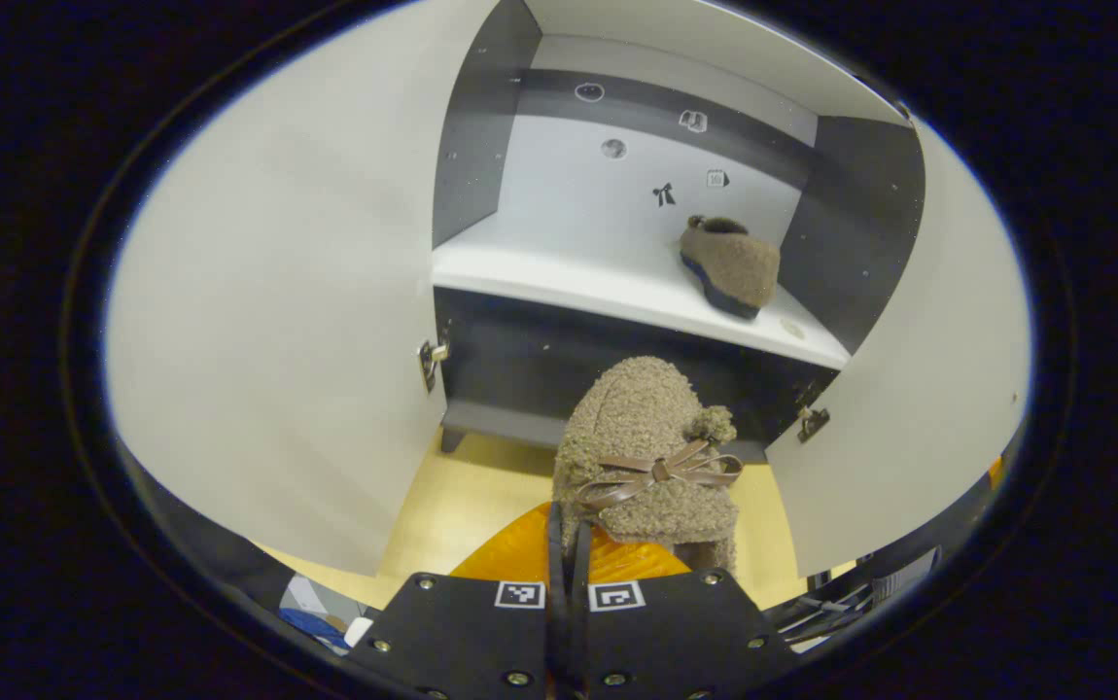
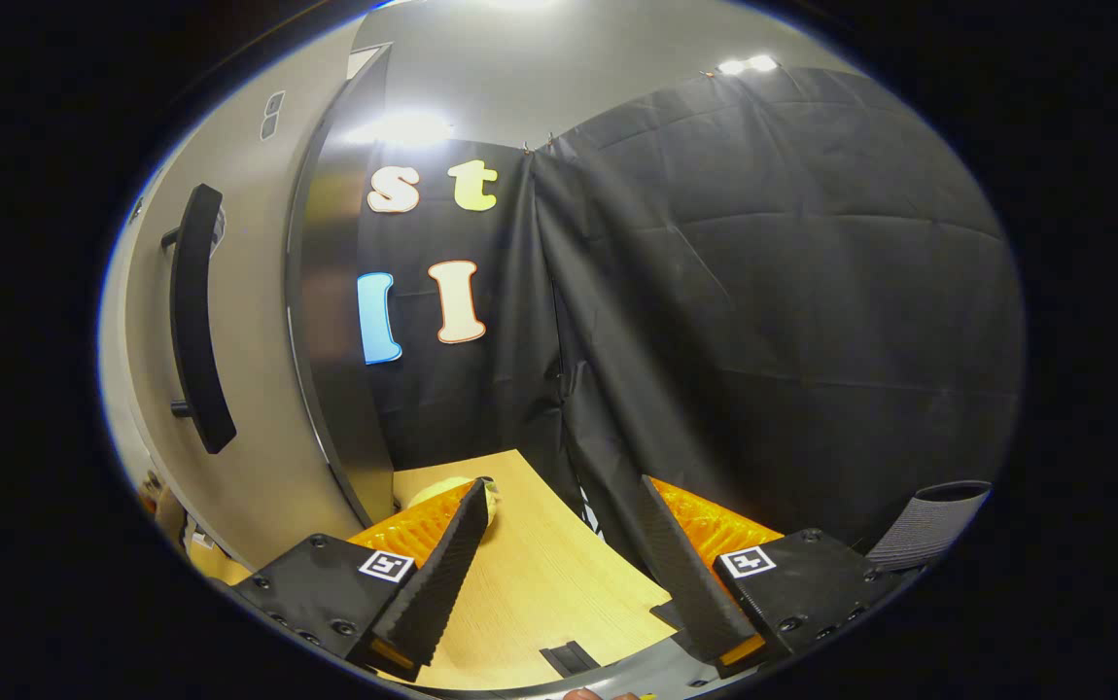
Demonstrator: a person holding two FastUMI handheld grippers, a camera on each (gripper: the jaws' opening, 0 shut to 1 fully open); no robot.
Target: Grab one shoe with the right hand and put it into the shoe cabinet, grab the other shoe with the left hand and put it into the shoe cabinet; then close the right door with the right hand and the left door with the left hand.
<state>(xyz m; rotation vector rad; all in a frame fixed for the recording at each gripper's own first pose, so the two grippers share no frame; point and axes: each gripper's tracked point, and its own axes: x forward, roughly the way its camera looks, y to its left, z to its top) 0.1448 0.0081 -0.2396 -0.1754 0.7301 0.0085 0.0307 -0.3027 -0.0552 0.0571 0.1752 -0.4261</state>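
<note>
In the left gripper view my left gripper (image 1: 567, 530) is shut on the heel rim of a fuzzy brown shoe (image 1: 646, 447) with a brown bow, held in the air in front of the open shoe cabinet (image 1: 617, 282). A matching brown shoe (image 1: 732, 264) lies on the white shelf at the right, toe towards me. Both white doors stand open, the left door (image 1: 277, 321) and the right door (image 1: 919, 369). In the right gripper view my right gripper (image 2: 559, 510) is open and holds nothing; the right door's outer face with its black handle (image 2: 197, 321) is at its left.
Below the shelf the cabinet's dark lower front (image 1: 559, 369) stands on a pale wooden floor (image 1: 462, 496). Black cloth (image 2: 773, 321) hangs ahead of the right gripper, above the wooden floor (image 2: 530, 583). A ribbed grey object (image 2: 928, 525) shows at the right edge.
</note>
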